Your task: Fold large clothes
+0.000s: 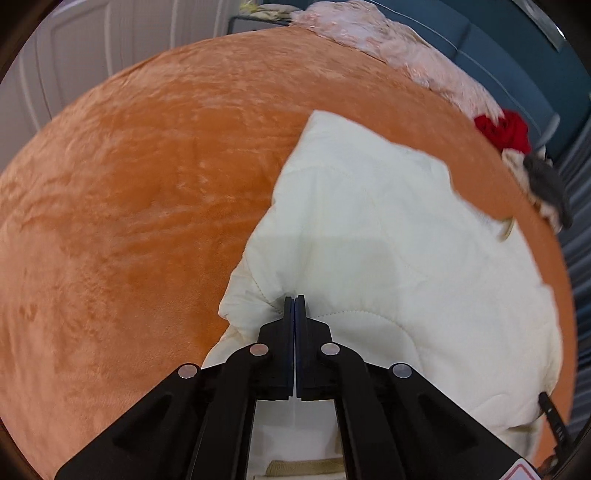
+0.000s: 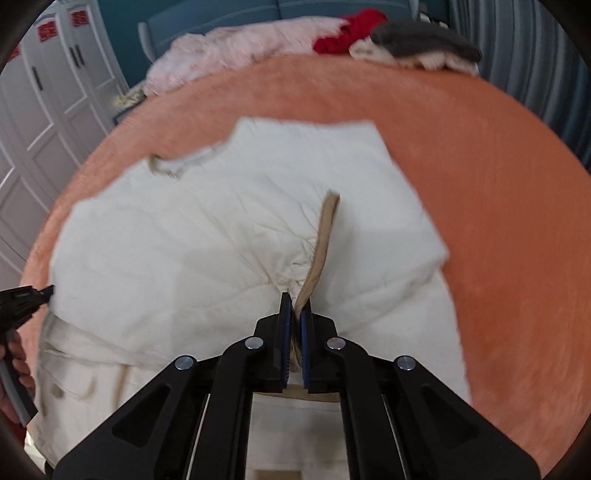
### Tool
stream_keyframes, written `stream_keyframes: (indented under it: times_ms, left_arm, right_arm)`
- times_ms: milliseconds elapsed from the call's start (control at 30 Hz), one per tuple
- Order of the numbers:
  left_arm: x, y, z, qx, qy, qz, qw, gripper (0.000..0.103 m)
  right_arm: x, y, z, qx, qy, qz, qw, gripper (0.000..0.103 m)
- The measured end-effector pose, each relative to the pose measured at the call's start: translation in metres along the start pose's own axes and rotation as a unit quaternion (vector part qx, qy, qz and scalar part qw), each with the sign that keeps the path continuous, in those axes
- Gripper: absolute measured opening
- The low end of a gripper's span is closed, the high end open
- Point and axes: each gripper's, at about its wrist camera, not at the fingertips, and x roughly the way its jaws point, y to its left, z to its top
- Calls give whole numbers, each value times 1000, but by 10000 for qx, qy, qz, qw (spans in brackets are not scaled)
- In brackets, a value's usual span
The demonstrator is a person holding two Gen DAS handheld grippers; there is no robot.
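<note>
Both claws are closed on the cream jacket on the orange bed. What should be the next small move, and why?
Probably lift both claws together and carry the gripped edge over the cream jacket. The left claw pinches its quilted edge, the right claw its tan trim, and the body lies spread.

Home bedroom — orange plush bed cover (image 1: 129, 221), white wardrobe doors (image 2: 48, 110), heaped laundry (image 2: 406, 44)

An orange plush blanket (image 1: 129, 221) covers the bed. Along its far edge lie a pale pink throw (image 2: 236, 48), a red garment (image 2: 351, 33) and a dark grey cloth (image 2: 421, 40) resting on cream fabric (image 2: 436, 61). White panelled wardrobe doors (image 2: 48, 103) stand to one side, with a teal headboard (image 2: 221, 14) behind the bed.
</note>
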Motion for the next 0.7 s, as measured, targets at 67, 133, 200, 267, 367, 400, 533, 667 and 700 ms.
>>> stream_keyframes:
  times_ms: [67,133,200,267,367,400,533,667,700]
  left_arm:
    - [5,-6,-5,224,-71,169,9996,0]
    - [9,-11,-10,455,-162,349,9982,0]
    - [12,-16,-12,588,-237,461,9969,0]
    - [14,-19,-17,690,-324,560,9955,0]
    - [15,-23,-20,856,-431,735,9927,0]
    - [14,-25,-20,903,-468,791,9917,0]
    - [-9,-25,-19,1079,-528,820,9894,0]
    - [-51,-21,-16,1058,-728,479,9906,0]
    - [-59,-22,-12,1037,-788,391,9907,0]
  right_arm:
    - [8,4,-6,-120,-31,-87,9999,4]
    - [12,7,-8,-206,-74,-156,9996,4]
    - [15,8,-9,-178,-131,-154,9996,4]
    - [16,5,-13,-153,-231,-121,9995,4]
    - [16,2,-13,-120,-312,-74,9994,4]
    - [13,2,-11,-88,-300,-63,9995,5]
    - [-17,-4,-6,160,-328,-183,9992,26]
    - [-60,-8,-3,262,-760,-315,9963,33]
    - [-69,-3,1,298,-855,-188,9957,33]
